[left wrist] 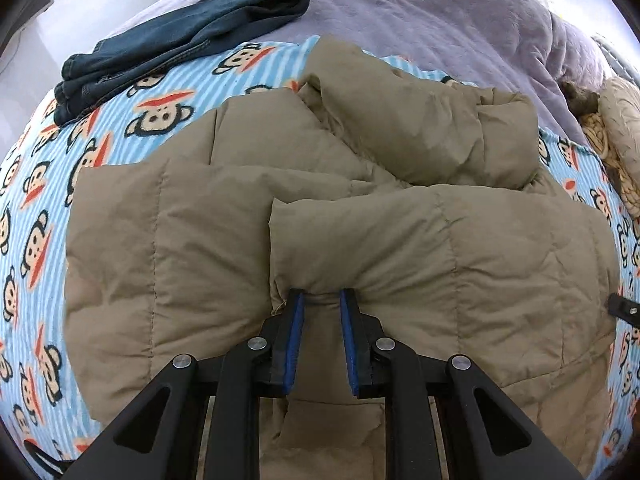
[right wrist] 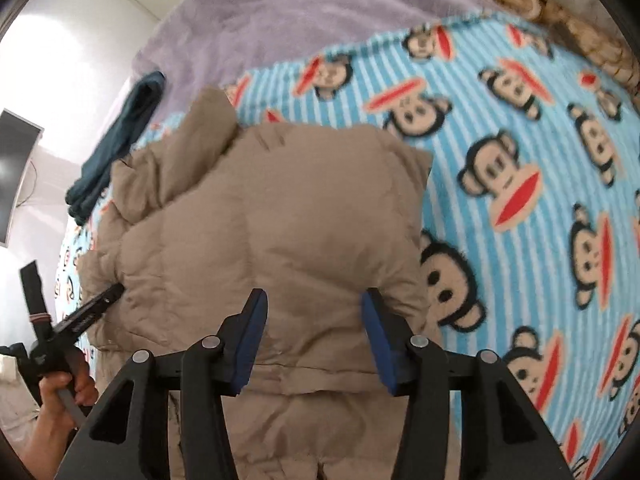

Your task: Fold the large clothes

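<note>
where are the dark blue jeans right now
The dark blue jeans lie folded at the upper left of the left wrist view, across the edge between the monkey-print blanket and the lilac cover, apart from the tan jacket.

You won't find any readable text, label, brand or number here. The blanket past the fingers shows only cartoon monkey faces, no words. The khaki jacket shows no tag or logo; the dark folded garment far left likewise.
</note>
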A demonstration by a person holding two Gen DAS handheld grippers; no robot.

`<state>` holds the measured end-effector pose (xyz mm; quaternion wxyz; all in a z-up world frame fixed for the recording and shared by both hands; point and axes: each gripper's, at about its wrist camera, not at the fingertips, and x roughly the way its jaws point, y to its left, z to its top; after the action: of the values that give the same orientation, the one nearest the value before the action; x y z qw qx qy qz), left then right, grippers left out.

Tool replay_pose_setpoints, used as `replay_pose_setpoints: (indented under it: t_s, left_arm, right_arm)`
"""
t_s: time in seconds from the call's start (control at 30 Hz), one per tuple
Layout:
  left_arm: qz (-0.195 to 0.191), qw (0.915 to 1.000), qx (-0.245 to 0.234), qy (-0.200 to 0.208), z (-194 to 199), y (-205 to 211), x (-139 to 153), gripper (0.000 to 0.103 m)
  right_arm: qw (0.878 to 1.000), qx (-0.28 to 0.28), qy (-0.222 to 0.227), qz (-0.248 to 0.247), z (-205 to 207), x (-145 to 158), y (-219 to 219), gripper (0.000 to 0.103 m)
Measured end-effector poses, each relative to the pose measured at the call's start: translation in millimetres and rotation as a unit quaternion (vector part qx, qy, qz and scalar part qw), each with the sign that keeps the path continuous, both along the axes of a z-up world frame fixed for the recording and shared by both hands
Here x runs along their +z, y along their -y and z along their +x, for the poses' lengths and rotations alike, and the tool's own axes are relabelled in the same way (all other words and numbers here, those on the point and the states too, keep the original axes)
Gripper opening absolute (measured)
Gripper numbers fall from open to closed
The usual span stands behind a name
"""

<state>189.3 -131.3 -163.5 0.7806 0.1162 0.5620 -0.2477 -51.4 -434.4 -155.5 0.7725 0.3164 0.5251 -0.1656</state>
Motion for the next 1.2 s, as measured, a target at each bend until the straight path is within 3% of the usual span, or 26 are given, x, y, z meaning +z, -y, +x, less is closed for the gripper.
replay_pose_setpoints:
  t_s: [0.17,0.3,0.67,1.2]
  left_arm:
    - [0.0,1.0,-0.005,0.0,0,2,-9,0.021]
    - [0.006,0.9999,-0.009,0.007,-2,5,-13,0.021]
    - [0.024,0.9997,0.004,0.0,-9,1,4,0.021]
    - [0.046,0.9988,0.018,-0.004,-53,-26,34,0.021]
  right_arm:
    - [0.999,-0.029,-0.009,0.027,2,-29,8,0.047]
    - [1.0,-0.018,-0.019,0.011,7,-36,3,0.046]
    - [0.999,-0.015,-0.029,-0.017,0,-6,-11,0.049]
    - [1.0,-0.01,-0.015,0.005,-42,24,-50,0.057]
